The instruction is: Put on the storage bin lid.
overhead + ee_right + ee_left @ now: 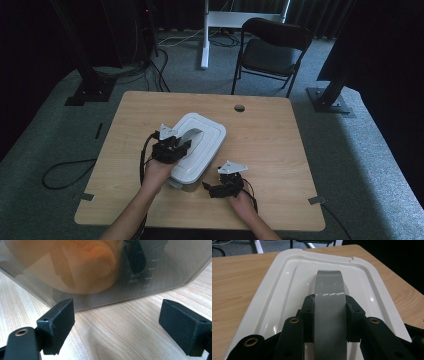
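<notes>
A clear plastic box with a white lid (pixel 207 137) lies slantwise at the middle of the wooden table (pixel 270 145). A grey handle (pixel 328 285) arches over the lid (pixel 284 292). My left gripper (pixel 328 312) is shut on that handle, one pad on each side; in the high view the left gripper (pixel 176 146) sits over the lid's near-left part. My right gripper (pixel 209 188) rests low by the box's near corner, open, jaws wide apart. In the right gripper view the right gripper (pixel 117 320) faces the box's translucent wall (pixel 160 272), with blurred orange shapes (pixel 85 262) behind it.
A black folding chair (pixel 272 47) stands beyond the table's far edge. A cable hole (pixel 239 108) is in the tabletop near that edge. Black stand bases (pixel 90 92) and cables lie on the carpet at left, another base (pixel 327 100) at right.
</notes>
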### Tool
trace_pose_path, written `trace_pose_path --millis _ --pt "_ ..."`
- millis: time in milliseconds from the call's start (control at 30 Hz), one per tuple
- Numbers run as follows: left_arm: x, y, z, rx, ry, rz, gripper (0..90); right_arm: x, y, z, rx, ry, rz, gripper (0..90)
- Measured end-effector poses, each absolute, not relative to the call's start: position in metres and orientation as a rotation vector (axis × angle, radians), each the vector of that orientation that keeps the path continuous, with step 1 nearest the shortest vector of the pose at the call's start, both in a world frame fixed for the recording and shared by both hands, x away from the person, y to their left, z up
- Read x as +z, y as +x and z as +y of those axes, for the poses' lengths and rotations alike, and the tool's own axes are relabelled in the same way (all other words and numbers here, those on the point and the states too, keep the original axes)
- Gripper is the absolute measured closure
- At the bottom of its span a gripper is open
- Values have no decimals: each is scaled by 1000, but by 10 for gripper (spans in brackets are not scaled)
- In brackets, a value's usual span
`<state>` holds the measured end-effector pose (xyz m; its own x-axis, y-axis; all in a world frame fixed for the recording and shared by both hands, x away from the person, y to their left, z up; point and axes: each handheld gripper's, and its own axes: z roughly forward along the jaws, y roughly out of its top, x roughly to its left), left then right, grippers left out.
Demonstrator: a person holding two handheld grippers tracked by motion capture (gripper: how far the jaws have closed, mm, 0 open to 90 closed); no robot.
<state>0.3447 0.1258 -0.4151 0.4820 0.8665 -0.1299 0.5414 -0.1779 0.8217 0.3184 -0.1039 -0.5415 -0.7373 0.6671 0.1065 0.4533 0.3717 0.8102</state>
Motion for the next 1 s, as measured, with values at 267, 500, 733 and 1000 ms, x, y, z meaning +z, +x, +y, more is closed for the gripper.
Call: trace_pose_path --millis 267,500,733,1000 --pt "-417 344 125 479 1858 1189 671 -542 318 -104 1294 996 2396 126" --pt "-419 342 120 493 1879 1179 671 -542 318 -104 1294 996 2394 126" --pt "-419 343 122 475 1875 1170 670 -542 318 -103 1291 994 2396 126" --pt "-417 340 131 456 1838 1152 604 -541 318 -104 1294 998 2393 126"
